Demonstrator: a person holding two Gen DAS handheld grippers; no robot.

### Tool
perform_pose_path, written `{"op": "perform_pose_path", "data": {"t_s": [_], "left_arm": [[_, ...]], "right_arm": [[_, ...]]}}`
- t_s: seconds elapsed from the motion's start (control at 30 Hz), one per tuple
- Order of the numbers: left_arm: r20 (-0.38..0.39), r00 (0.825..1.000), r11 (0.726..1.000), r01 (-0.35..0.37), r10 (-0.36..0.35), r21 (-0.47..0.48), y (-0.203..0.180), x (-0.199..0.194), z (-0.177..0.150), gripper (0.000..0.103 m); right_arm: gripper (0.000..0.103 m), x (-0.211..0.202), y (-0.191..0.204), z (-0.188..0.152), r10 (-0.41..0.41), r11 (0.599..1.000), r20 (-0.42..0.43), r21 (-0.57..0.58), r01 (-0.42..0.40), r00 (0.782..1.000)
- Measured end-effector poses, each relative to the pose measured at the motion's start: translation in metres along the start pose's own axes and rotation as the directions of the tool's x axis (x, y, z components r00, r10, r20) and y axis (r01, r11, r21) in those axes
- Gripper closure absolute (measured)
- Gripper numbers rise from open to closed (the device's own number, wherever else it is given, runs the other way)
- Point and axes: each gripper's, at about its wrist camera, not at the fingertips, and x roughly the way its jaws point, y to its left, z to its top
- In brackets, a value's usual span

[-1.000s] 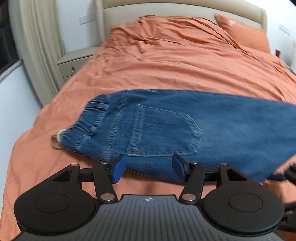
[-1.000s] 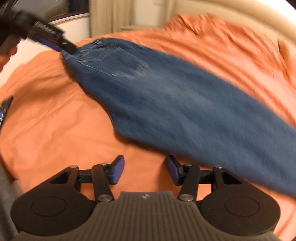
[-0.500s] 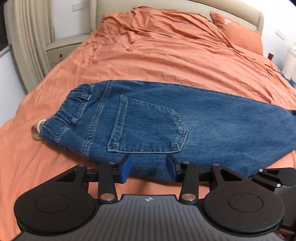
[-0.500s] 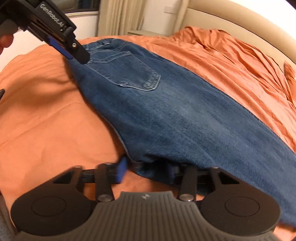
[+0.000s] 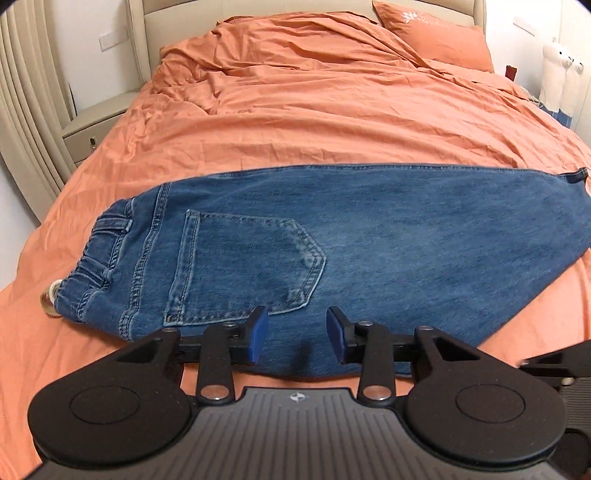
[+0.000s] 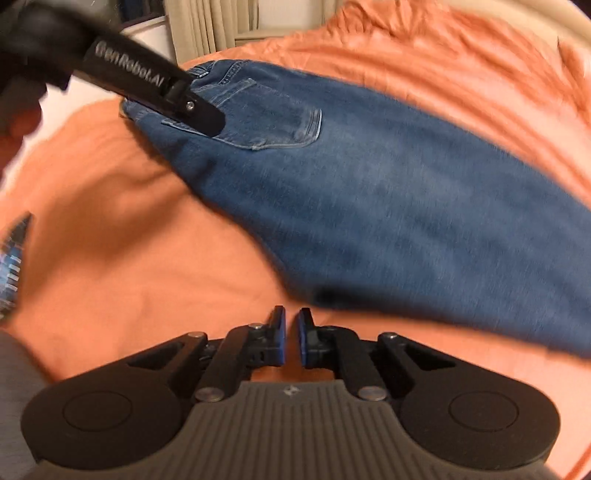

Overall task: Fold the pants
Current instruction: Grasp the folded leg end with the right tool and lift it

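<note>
Blue denim pants (image 5: 332,258) lie folded lengthwise across the orange bed, waistband at the left, back pocket (image 5: 243,269) facing up, leg running right. My left gripper (image 5: 296,339) is open, its blue pads just above the pants' near edge below the pocket, holding nothing. In the right wrist view the pants (image 6: 388,192) stretch from upper left to right, blurred. My right gripper (image 6: 291,341) is nearly closed with a thin gap, empty, over bare sheet just short of the pants' near edge. The left gripper's black finger (image 6: 199,110) shows over the pocket area.
The orange bedsheet (image 5: 332,110) is rumpled toward the headboard, with an orange pillow (image 5: 436,33) at the back right. A bedside cabinet (image 5: 99,122) and curtain stand at the left. A white plush toy (image 5: 554,74) is at the far right.
My right gripper has let go of the pants' edge, pulled back and closed almost fully. My left gripper has risen and moved slightly over the pants, still open.
</note>
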Motion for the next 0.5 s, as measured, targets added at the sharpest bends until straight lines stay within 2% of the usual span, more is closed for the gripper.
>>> {"op": "perform_pose_path", "data": {"t_s": [0.13, 0.23, 0.27, 0.3, 0.37, 0.5], "left_arm": [[0.010, 1.000, 1.000, 0.012, -0.012, -0.003, -0.010, -0.005, 0.014, 0.059], [0.024, 1.000, 1.000, 0.016, -0.016, 0.003, -0.021, -0.010, 0.029, 0.059], [0.027, 0.999, 1.000, 0.022, -0.022, 0.001, -0.024, -0.011, 0.034, 0.059], [0.029, 0.999, 1.000, 0.027, -0.027, -0.006, -0.027, -0.012, 0.040, 0.059], [0.030, 0.999, 0.999, 0.032, -0.031, -0.023, -0.034, -0.010, 0.051, 0.059], [0.013, 1.000, 0.999, 0.021, -0.020, -0.030, -0.052, 0.008, 0.070, 0.059]], "right_arm": [[0.099, -0.048, -0.036, -0.002, -0.020, 0.995, 0.089, 0.101, 0.011, 0.996], [0.096, -0.085, -0.088, 0.004, -0.078, 0.973, 0.137, 0.225, 0.046, 0.987], [0.092, -0.099, -0.109, 0.005, -0.104, 0.960, 0.148, 0.272, 0.060, 0.984], [0.086, -0.111, -0.131, 0.005, -0.127, 0.946, 0.152, 0.316, 0.074, 0.980], [0.084, -0.138, -0.178, -0.001, -0.179, 0.907, 0.158, 0.410, 0.100, 0.971], [0.082, -0.186, -0.278, -0.028, -0.289, 0.784, 0.150, 0.604, 0.144, 0.946]]}}
